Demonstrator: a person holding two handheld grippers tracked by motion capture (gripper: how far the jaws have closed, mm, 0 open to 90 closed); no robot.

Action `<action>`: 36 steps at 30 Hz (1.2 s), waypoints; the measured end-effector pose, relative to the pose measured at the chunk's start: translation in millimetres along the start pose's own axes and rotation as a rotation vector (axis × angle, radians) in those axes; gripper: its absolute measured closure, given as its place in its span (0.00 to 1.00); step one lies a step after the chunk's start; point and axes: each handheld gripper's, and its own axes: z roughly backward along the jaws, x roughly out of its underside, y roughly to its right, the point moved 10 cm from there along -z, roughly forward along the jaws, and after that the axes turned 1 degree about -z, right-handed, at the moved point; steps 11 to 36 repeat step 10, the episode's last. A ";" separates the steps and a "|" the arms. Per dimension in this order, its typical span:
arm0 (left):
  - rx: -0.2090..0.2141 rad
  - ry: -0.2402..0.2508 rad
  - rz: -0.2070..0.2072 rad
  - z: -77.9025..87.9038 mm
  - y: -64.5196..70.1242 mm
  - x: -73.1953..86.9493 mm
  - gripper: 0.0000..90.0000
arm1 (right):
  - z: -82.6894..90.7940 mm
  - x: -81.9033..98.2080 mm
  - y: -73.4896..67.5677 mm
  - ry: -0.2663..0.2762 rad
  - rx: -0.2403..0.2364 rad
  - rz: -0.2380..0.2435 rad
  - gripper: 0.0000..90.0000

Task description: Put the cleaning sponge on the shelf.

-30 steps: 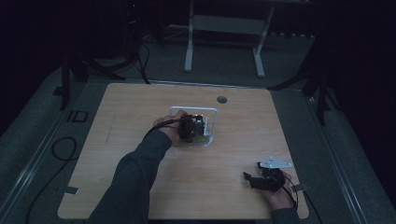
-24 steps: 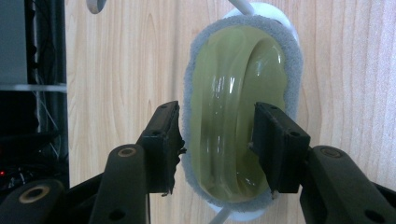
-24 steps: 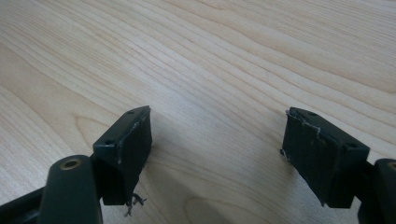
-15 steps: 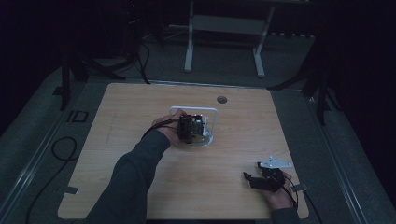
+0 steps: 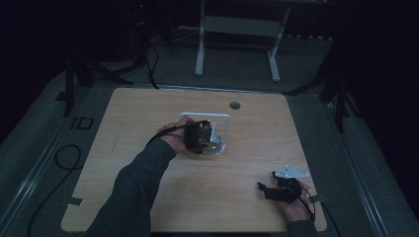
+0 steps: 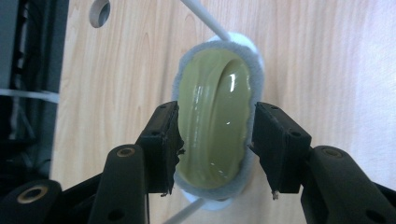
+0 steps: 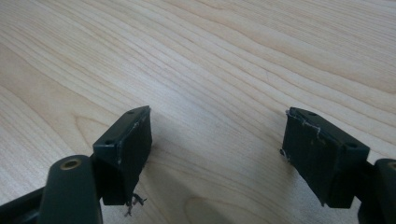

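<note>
Dark floor and a pale metal frame lie beyond the far edge of the wooden surface point(image 5: 148, 197), which has a small round hole point(image 5: 234, 105) near the middle of that far edge. A sleeve reaches from the near edge toward the centre of the surface, where the left gripper point(image 5: 203, 138) hangs over a white wire stand point(image 5: 225, 121). In that stand sits a bowl point(image 6: 215, 121), olive-green, glossy, rimmed in grey and turned on edge.

In the left gripper view the bowl stands directly between the two black jaws, its rim running from between the pads up and away toward the stand's white wire. The left pad point(image 6: 164, 140) lies against the bowl's side; the right pad point(image 6: 275, 140) sits just beside the opposite rim, with a thin strip of wood showing between them. The jaws have just been opening around the bowl, and they stand released rather than clamped on it.

Near the right end of the near edge, well apart from the bowl, the right gripper point(image 7: 217, 149) rests low over bare wood. Its jaws are spread wide with nothing between them.
</note>
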 end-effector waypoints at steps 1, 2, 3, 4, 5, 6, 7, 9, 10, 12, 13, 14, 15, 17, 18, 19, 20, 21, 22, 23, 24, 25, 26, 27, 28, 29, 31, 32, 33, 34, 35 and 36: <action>0.009 0.003 0.013 1.6 0.8 0.7 0.57 | 0.0 0.0 0.0 0.000 0.000 0.000 0.26; 0.013 0.010 0.027 2.8 1.2 1.1 0.57 | 0.0 0.0 0.0 0.000 0.000 0.000 0.26; 0.027 0.017 0.042 4.2 2.1 1.8 0.57 | 0.0 0.0 0.0 0.000 0.000 0.000 0.26; 0.037 0.029 0.061 5.2 2.8 2.3 0.57 | 0.0 0.0 0.0 0.000 0.000 0.000 0.26; 0.037 0.031 0.071 6.2 2.6 3.6 0.57 | 0.0 0.0 0.0 0.000 0.000 0.000 0.26; 0.037 0.031 0.079 6.9 2.7 5.0 0.57 | 0.0 0.0 0.0 0.000 0.000 0.000 0.26; 0.040 0.033 0.087 7.6 3.3 6.2 0.57 | 0.0 0.0 0.0 0.000 0.000 0.000 0.26; 0.037 0.032 0.098 9.9 4.9 8.3 0.57 | 0.0 0.0 0.0 0.000 0.000 0.000 0.26; 0.037 0.038 0.108 11.0 6.0 8.8 0.57 | 0.0 0.0 0.0 0.000 0.000 0.000 0.26; 0.037 0.038 0.108 11.0 6.0 8.8 0.57 | 0.0 0.0 0.0 0.000 0.000 0.000 0.26; 0.037 0.038 0.108 11.0 6.0 8.8 0.57 | 0.0 0.0 0.0 0.000 0.000 0.000 0.26; 0.037 0.038 0.108 11.0 6.0 8.8 0.57 | 0.0 0.0 0.0 0.000 0.000 0.000 0.26; 0.037 0.038 0.108 11.0 6.0 8.8 0.57 | 0.0 0.0 0.0 0.000 0.000 0.000 0.26; 0.037 0.038 0.108 11.0 6.0 8.8 0.57 | 0.0 0.0 0.0 0.000 0.000 0.000 0.26; 0.037 0.038 0.108 11.0 6.0 8.8 0.57 | 0.0 0.0 0.0 0.000 0.000 0.000 0.26; 0.037 0.038 0.108 11.0 6.0 8.8 0.57 | 0.0 0.0 0.0 0.000 0.000 0.000 0.26; 0.037 0.038 0.108 11.0 6.0 8.8 0.57 | 0.0 0.0 0.0 0.000 0.000 0.000 0.26; 0.037 0.038 0.108 11.0 6.0 8.8 0.57 | 0.0 0.0 0.0 0.000 0.000 0.000 0.26; 0.037 0.038 0.108 11.0 6.0 8.8 0.57 | 0.0 0.0 0.0 0.000 0.000 0.000 0.26; 0.037 0.038 0.108 11.0 6.0 8.8 0.57 | 0.0 0.0 0.0 0.000 0.000 0.000 0.26; 0.037 0.038 0.108 11.0 6.0 8.8 0.57 | 0.0 0.0 0.0 0.000 0.000 0.000 0.26; 0.037 0.038 0.108 11.0 6.0 8.8 0.57 | 0.0 0.0 0.0 0.000 0.000 0.000 0.26; 0.037 0.038 0.108 11.0 6.0 8.8 0.57 | 0.0 0.0 0.0 0.000 0.000 0.000 0.26; 0.037 0.038 0.108 11.0 6.0 8.8 0.57 | 0.0 0.0 0.0 0.000 0.000 0.000 0.26; 0.037 0.038 0.108 11.0 6.0 8.8 0.57 | 0.0 0.0 0.0 0.000 0.000 0.000 0.26; 0.037 0.038 0.108 11.0 6.0 8.8 0.57 | 0.0 0.0 0.0 0.000 0.000 0.000 0.26; 0.037 0.038 0.108 11.0 6.0 8.8 0.57 | 0.0 0.0 0.0 0.000 0.000 0.000 0.26; 0.037 0.038 0.108 11.0 6.0 8.8 0.57 | 0.0 0.0 0.0 0.000 0.000 0.000 0.26; 0.037 0.038 0.108 11.0 6.0 8.8 0.57 | 0.0 0.0 0.0 0.000 0.000 0.000 0.26; 0.037 0.038 0.108 11.0 6.0 8.8 0.57 | 0.0 0.0 0.0 0.000 0.000 0.000 0.26; 0.037 0.038 0.108 11.0 6.0 8.8 0.57 | 0.0 0.0 0.0 0.000 0.000 0.000 0.26; 0.037 0.038 0.108 11.0 6.0 8.8 0.57 | 0.0 0.0 0.0 0.000 0.000 0.000 0.26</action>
